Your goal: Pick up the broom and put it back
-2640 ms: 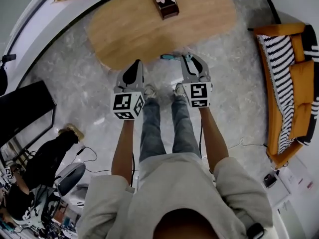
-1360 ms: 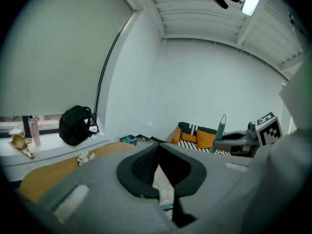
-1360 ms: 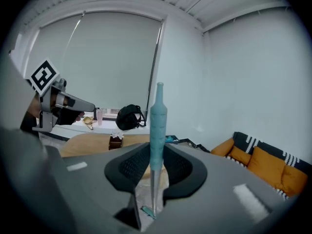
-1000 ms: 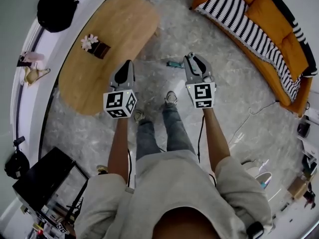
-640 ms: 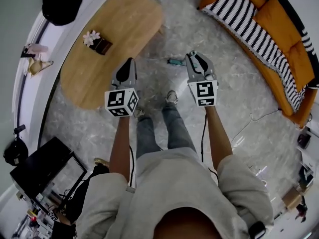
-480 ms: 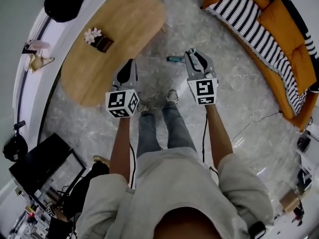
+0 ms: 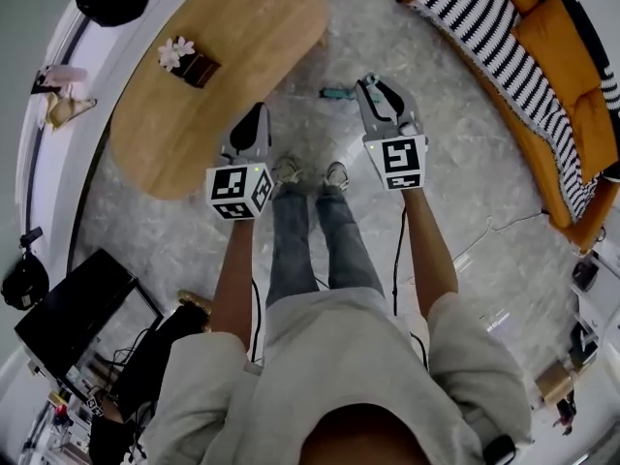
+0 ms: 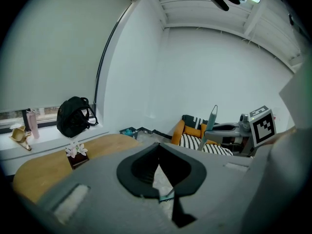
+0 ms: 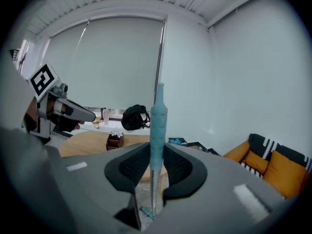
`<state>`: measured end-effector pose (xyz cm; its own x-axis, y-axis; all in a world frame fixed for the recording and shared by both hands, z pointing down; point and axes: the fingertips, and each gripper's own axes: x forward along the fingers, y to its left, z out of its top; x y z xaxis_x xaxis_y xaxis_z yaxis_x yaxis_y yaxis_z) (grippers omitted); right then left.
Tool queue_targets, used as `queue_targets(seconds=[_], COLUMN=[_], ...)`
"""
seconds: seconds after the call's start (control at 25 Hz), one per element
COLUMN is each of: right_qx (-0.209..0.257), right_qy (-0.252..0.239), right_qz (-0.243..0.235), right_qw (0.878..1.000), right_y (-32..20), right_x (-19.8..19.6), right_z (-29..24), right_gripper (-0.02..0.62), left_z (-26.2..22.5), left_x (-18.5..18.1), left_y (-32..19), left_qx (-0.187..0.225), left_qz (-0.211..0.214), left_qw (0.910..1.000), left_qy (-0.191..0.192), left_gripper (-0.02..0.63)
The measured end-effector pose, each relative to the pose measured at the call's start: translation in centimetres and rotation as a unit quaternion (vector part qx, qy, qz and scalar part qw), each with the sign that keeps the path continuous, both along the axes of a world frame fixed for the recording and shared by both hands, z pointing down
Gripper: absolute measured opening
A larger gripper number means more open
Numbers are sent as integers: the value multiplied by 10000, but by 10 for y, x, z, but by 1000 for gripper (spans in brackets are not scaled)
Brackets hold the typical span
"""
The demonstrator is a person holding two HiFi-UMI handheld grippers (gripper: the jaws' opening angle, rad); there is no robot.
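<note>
Right gripper view: the broom (image 9: 157, 147) is seen pinched upright at its teal sleeve (image 9: 158, 123) by the right tool (image 9: 155, 165), its head low near the floor (image 7: 455, 163) at twelve o'clock of the shoes (image 7: 286, 170). The left tool (image 8: 158, 165) is pressed together on nothing. The broom is judged light, stiff and long. Its bare metal shaft (image 9: 153, 194) is likely slippery, so the sleeve is the better hold.

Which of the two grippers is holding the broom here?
The right gripper: its jaws are closed on the teal broom handle, which stands upright between them. The left gripper has nothing between its closed jaws.
</note>
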<state>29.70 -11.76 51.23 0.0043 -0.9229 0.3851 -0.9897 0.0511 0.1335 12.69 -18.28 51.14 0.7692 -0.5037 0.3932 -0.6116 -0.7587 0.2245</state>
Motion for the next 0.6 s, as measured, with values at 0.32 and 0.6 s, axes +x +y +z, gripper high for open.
queue_targets(seconds=[0.32,0.6], right_qx=[-131,-273], right_qy=[151,196], right_qz=[-122,-239], right_qw=[9997,9991], right_y=[-28,-49], right_x=[-21,-28], right_z=[26,54], right_gripper=[89,92], left_z=[28,51], left_x=[-21,-37], left_y=[-18,-29], left_qx=[-149,-268], left_qz=[-11,-121], left_qw=[9999,9996], left_qy=[-36,-33], left_gripper=[4,3])
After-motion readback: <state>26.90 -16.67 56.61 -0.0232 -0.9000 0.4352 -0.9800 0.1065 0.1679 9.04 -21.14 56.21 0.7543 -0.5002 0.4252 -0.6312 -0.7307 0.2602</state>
